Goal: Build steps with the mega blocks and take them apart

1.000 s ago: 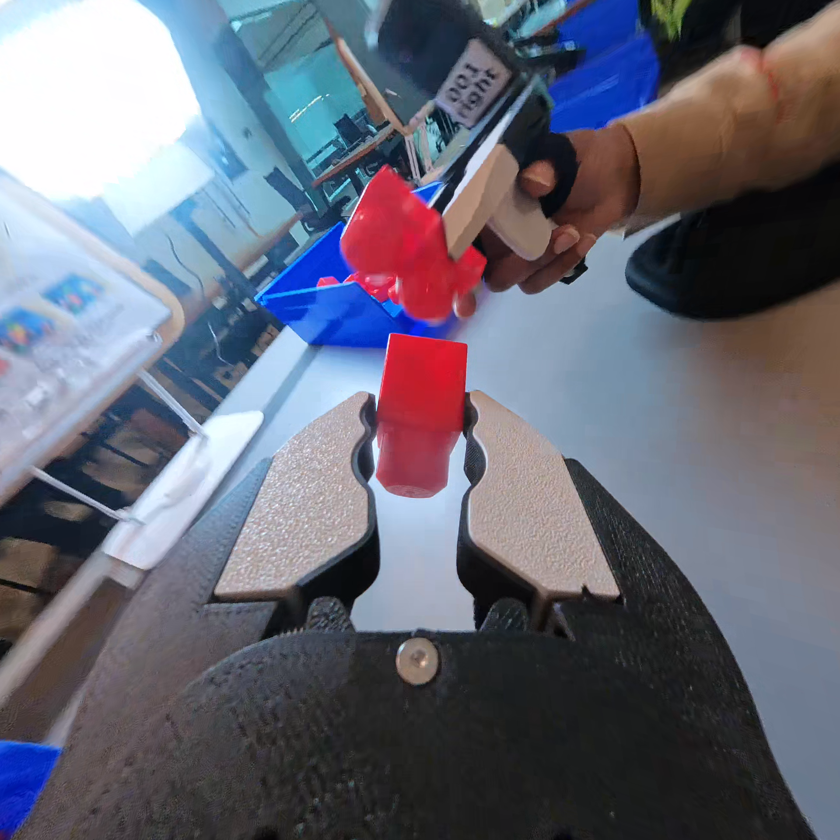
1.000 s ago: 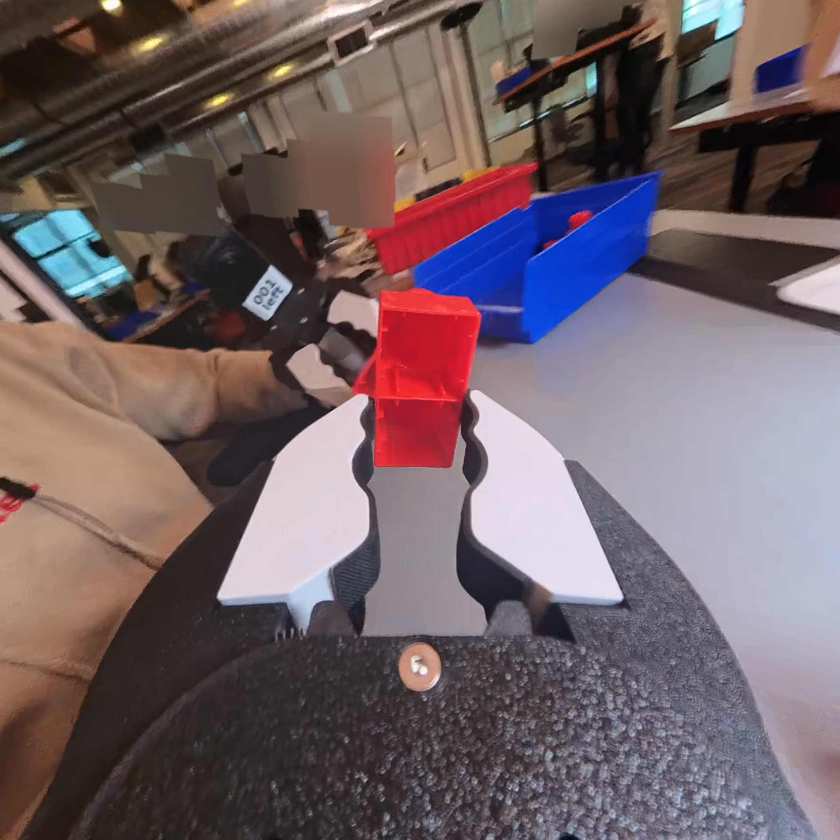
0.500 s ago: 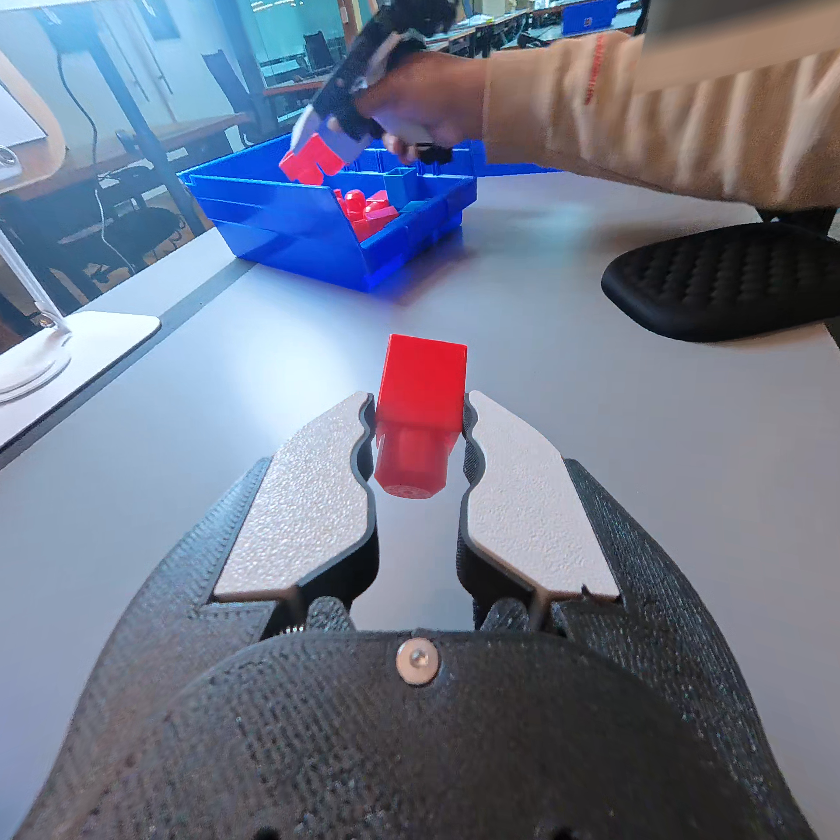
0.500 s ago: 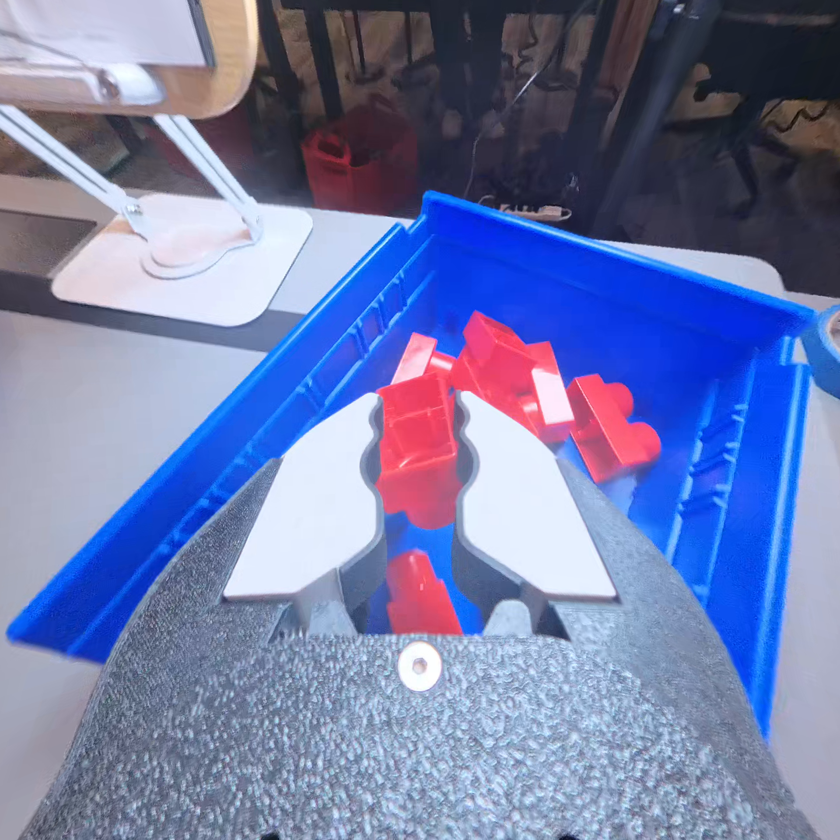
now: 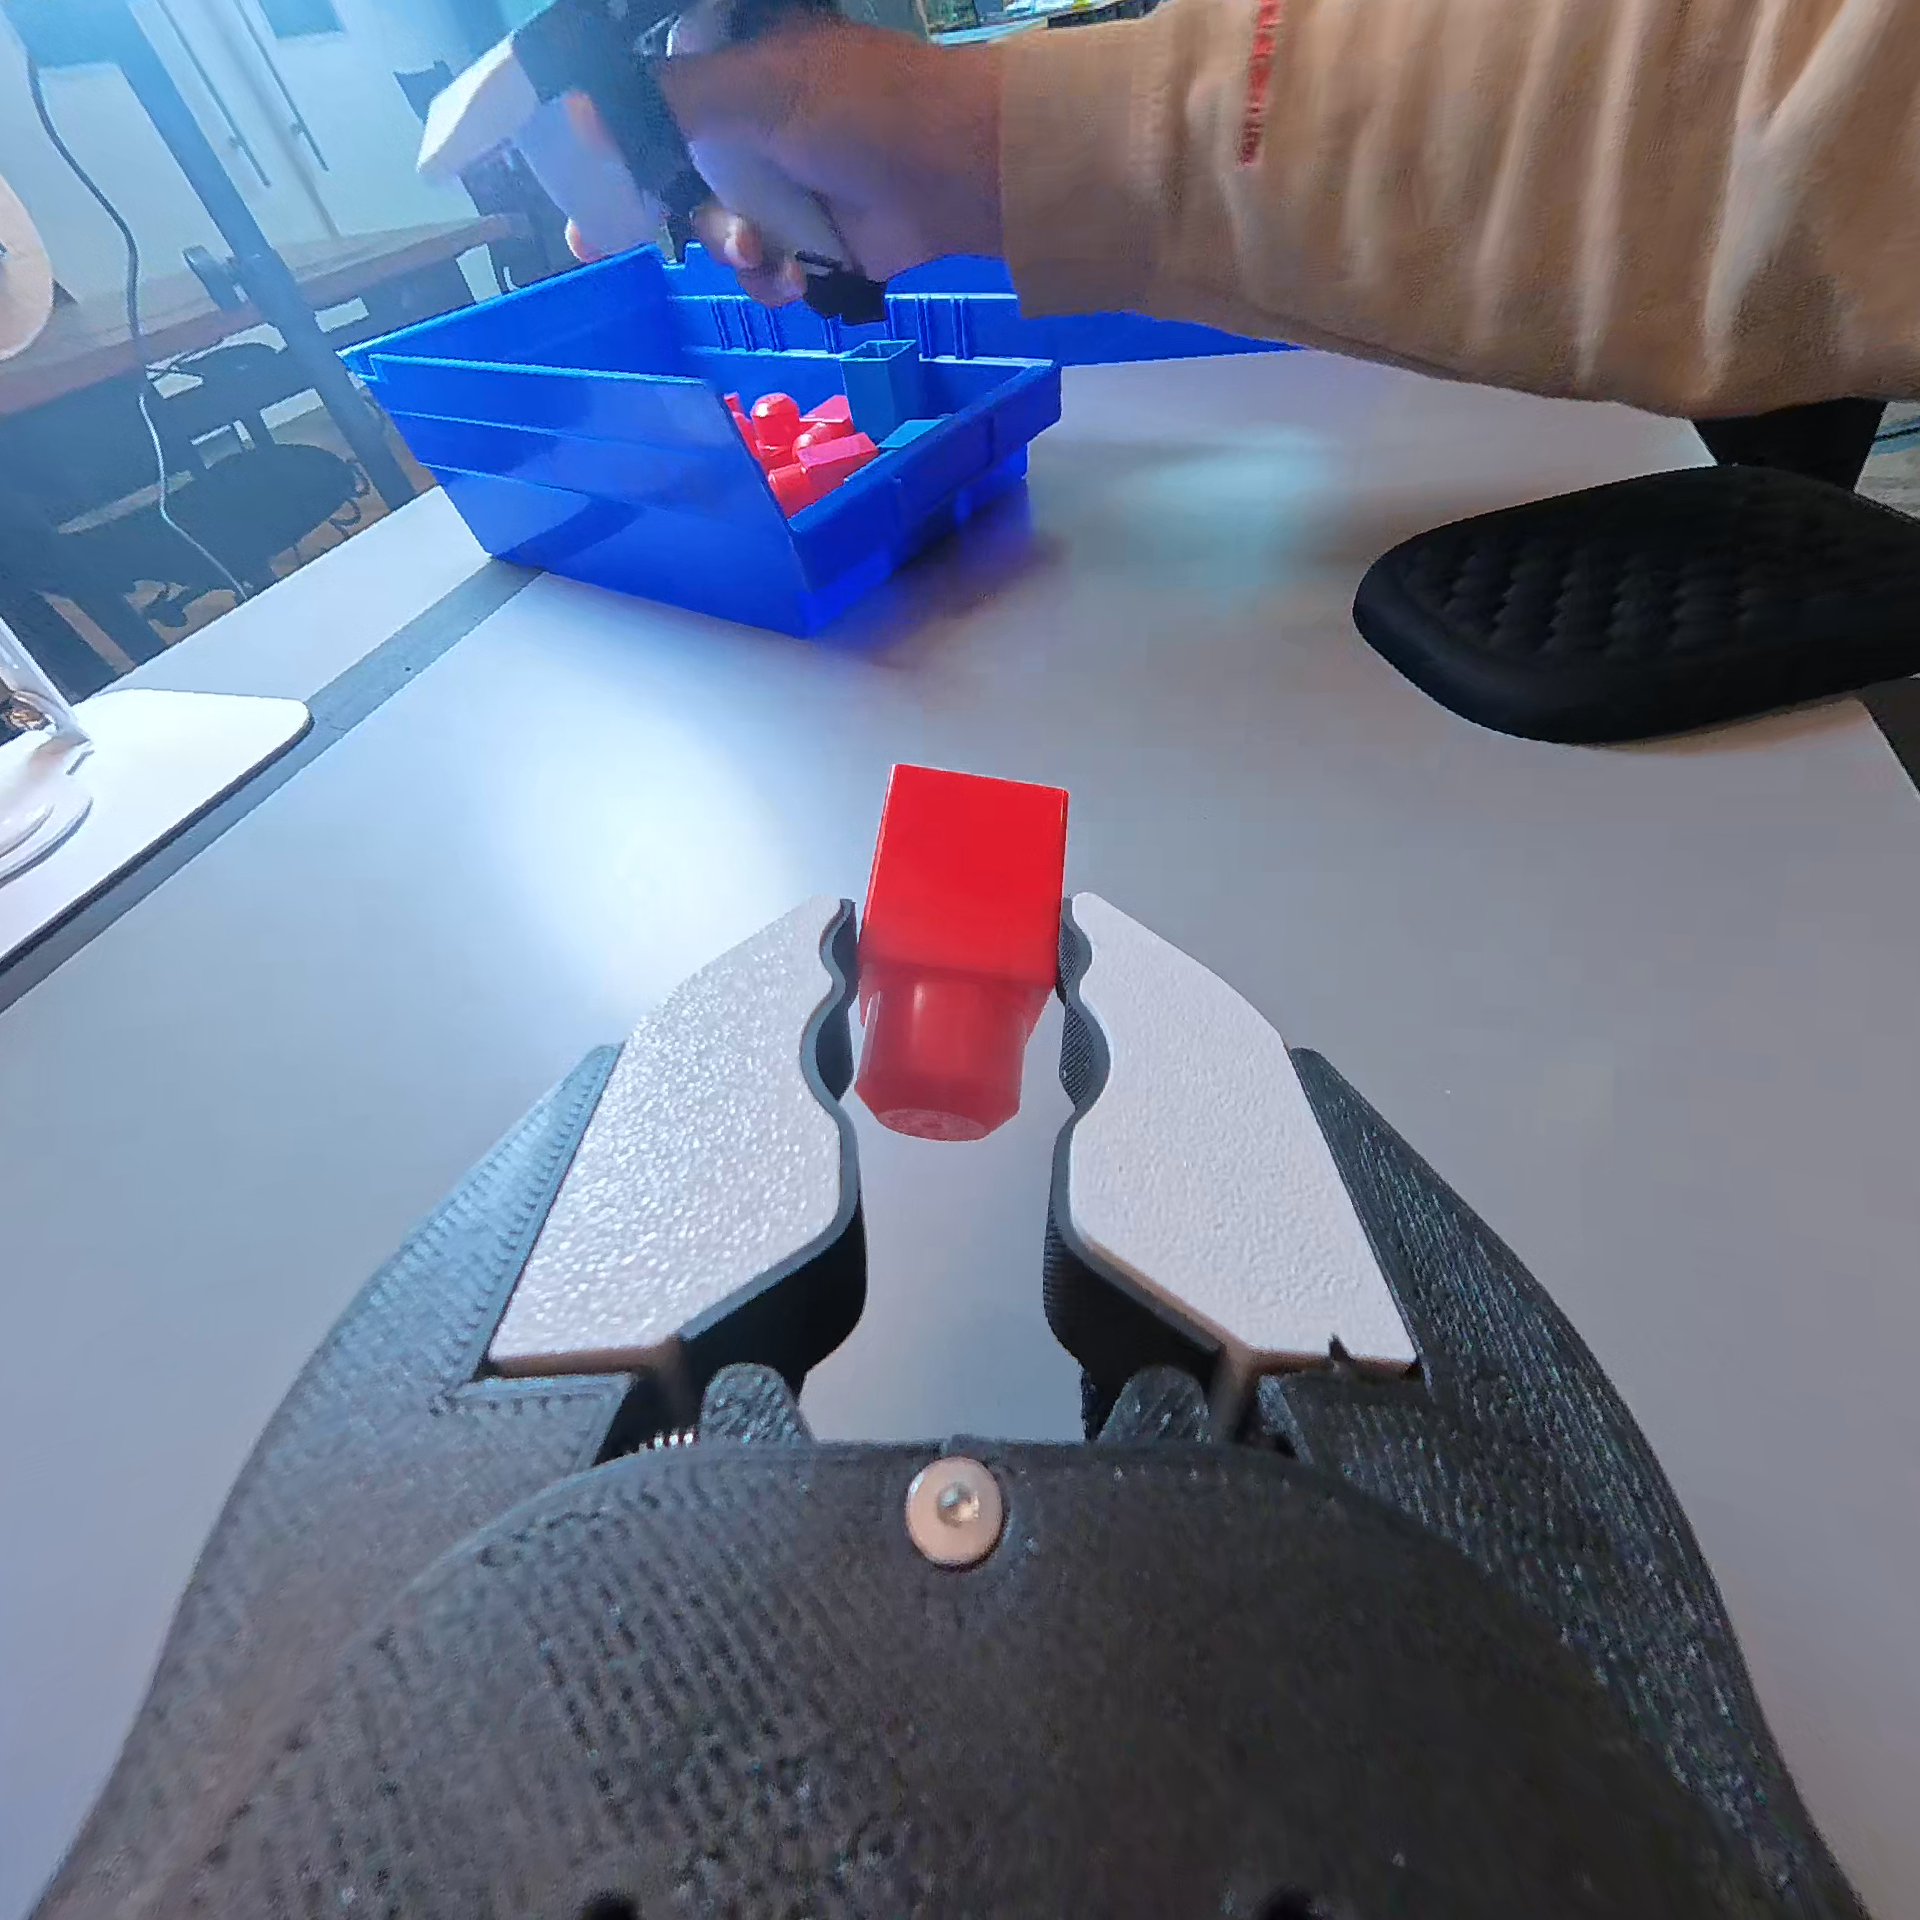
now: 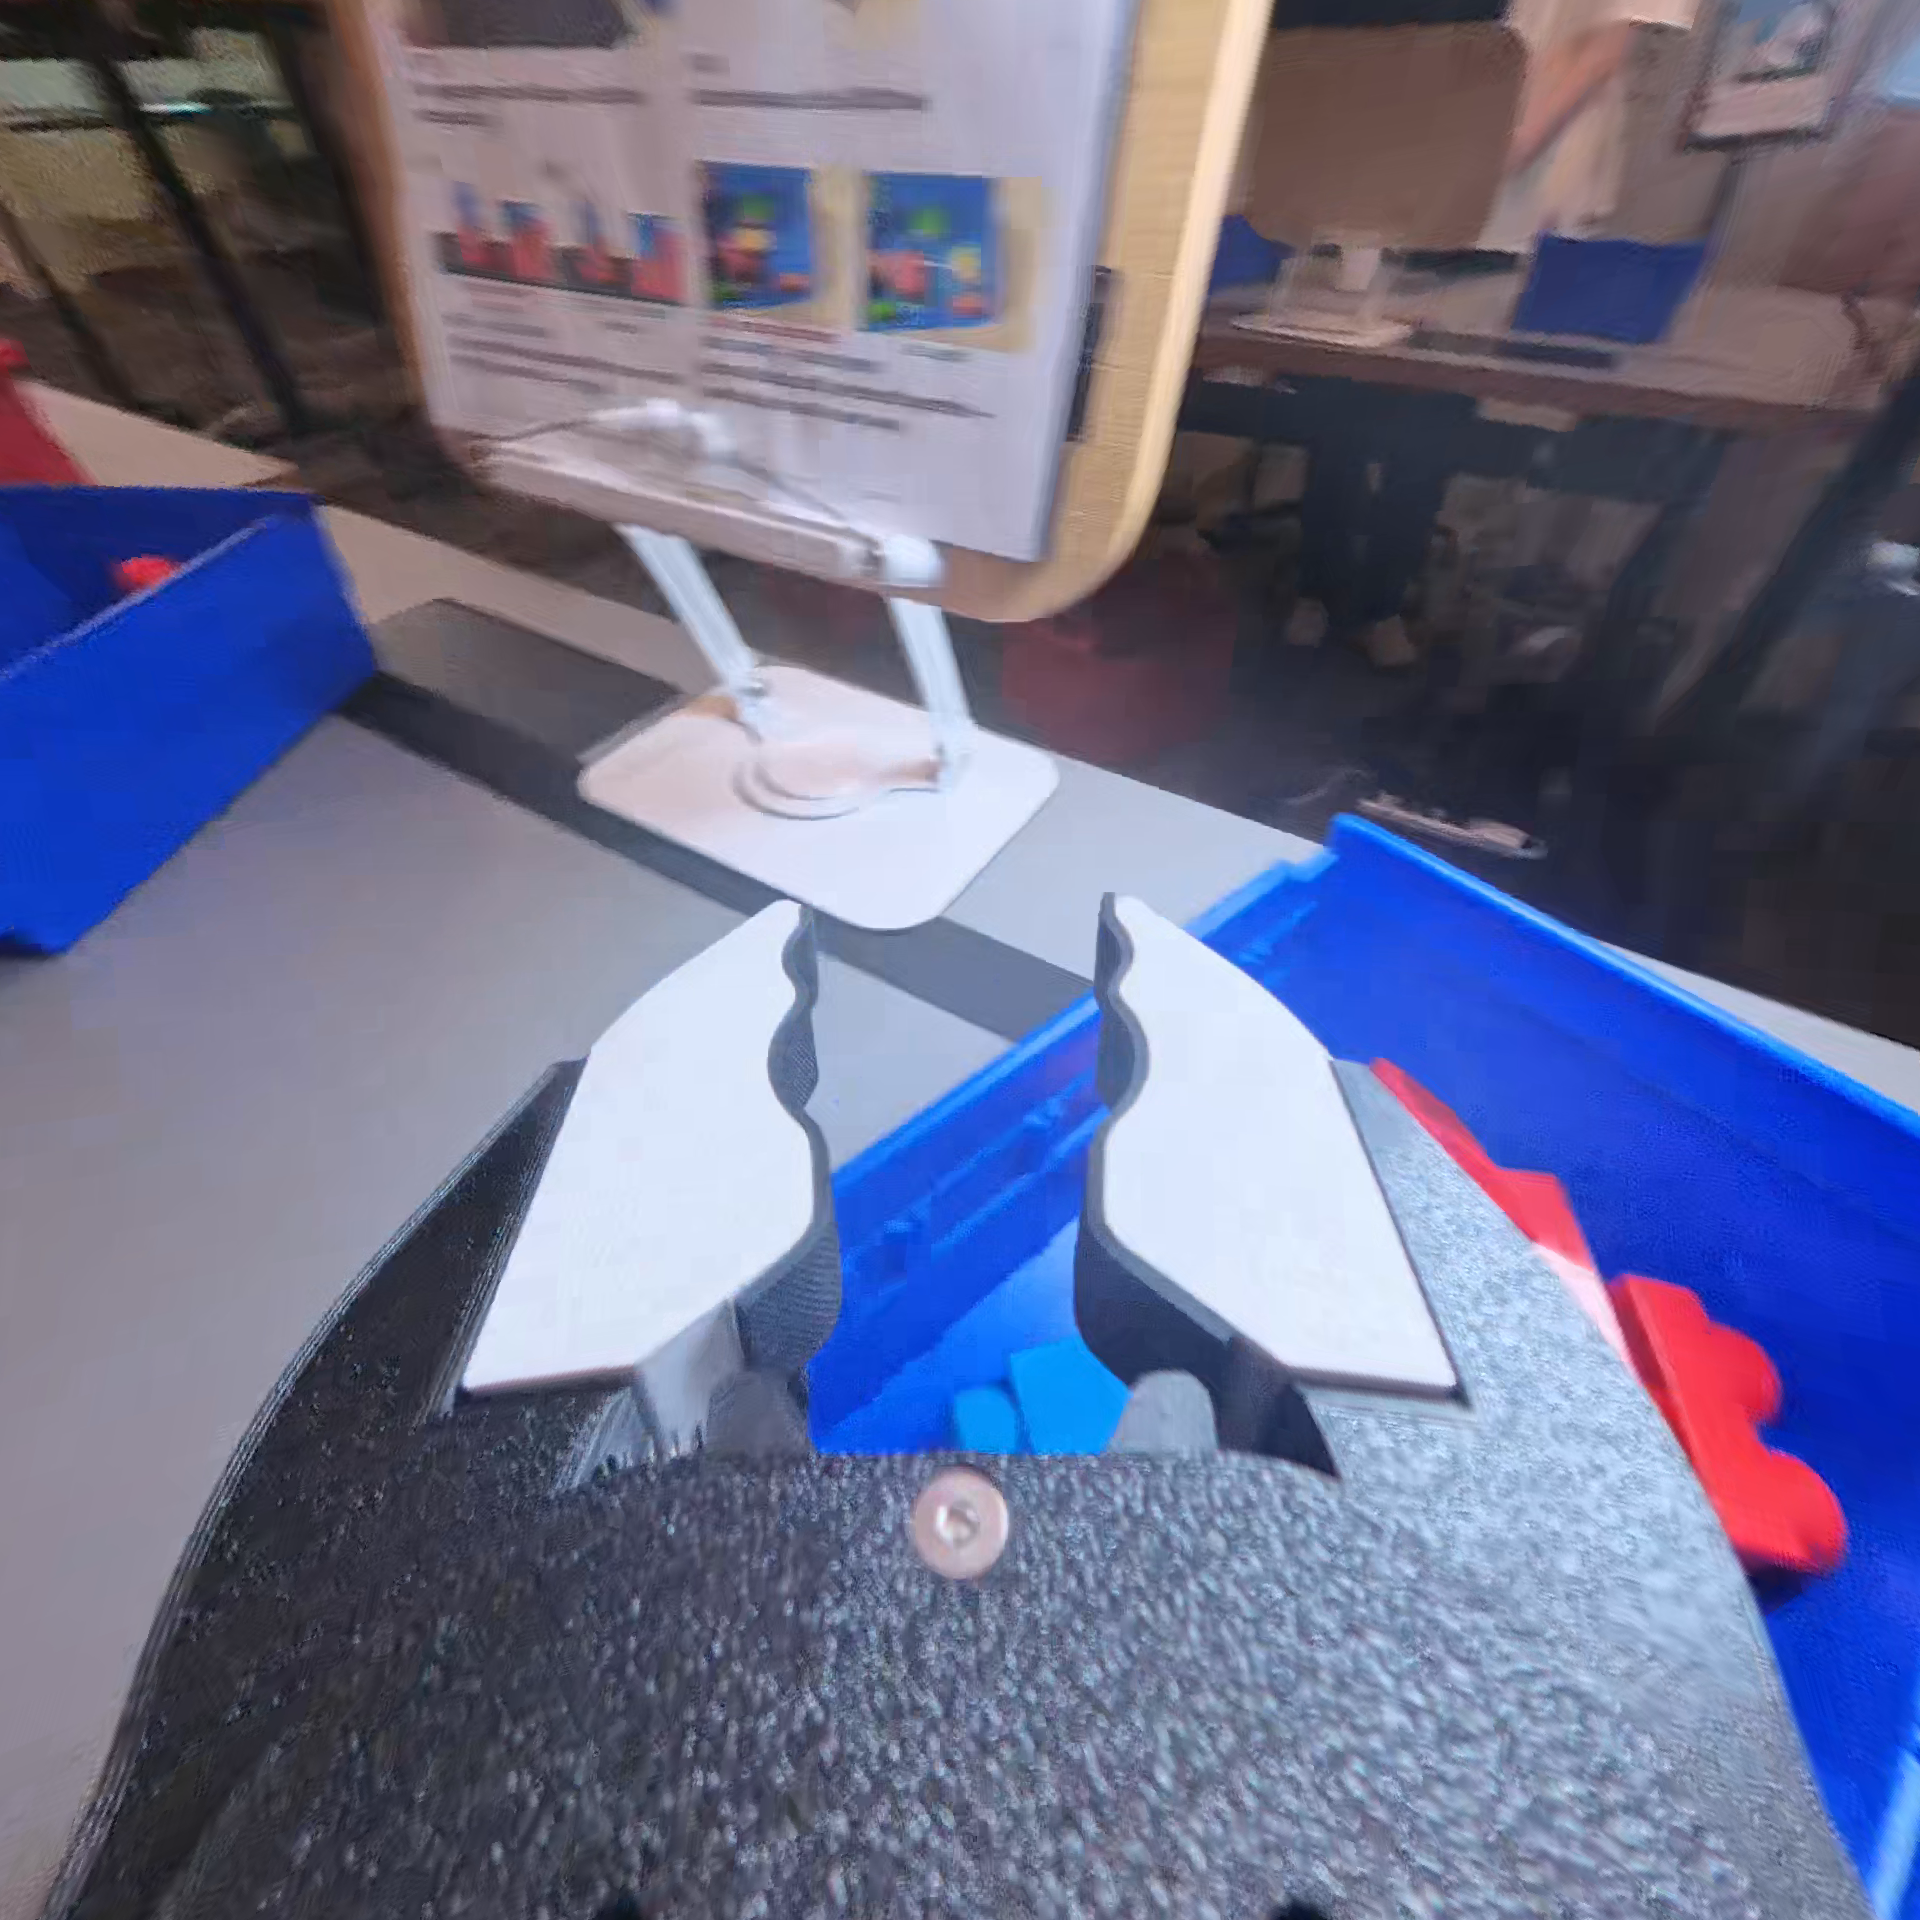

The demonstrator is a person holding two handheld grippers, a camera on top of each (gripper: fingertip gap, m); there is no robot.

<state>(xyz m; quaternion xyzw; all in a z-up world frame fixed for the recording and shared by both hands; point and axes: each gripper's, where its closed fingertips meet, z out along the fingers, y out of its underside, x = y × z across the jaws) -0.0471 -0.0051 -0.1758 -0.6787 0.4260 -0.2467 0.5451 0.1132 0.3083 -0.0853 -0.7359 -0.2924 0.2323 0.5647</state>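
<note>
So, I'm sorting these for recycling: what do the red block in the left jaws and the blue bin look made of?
The red block looks like moulded hard plastic, smooth and slightly glossy, with a soft sheen on its top face. The blue bin also seems rigid plastic: moulded ribs, glossy walls that catch light. Exact plastic types cannot be told.

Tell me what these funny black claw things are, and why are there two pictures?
Those claws are grippers: pinching tools a person holds, one in each hand. Each has a small camera looking out along its two fingers, so each picture comes from one gripper.

In the left camera's picture, the left gripper pinches a red block above the grey table. Farther off, the person's hand holds the other gripper over a blue bin with more red blocks inside.

In the right camera's picture, the right gripper is open and holds nothing. It is above that bin, and behind it stands an instruction board on a white stand.
</note>
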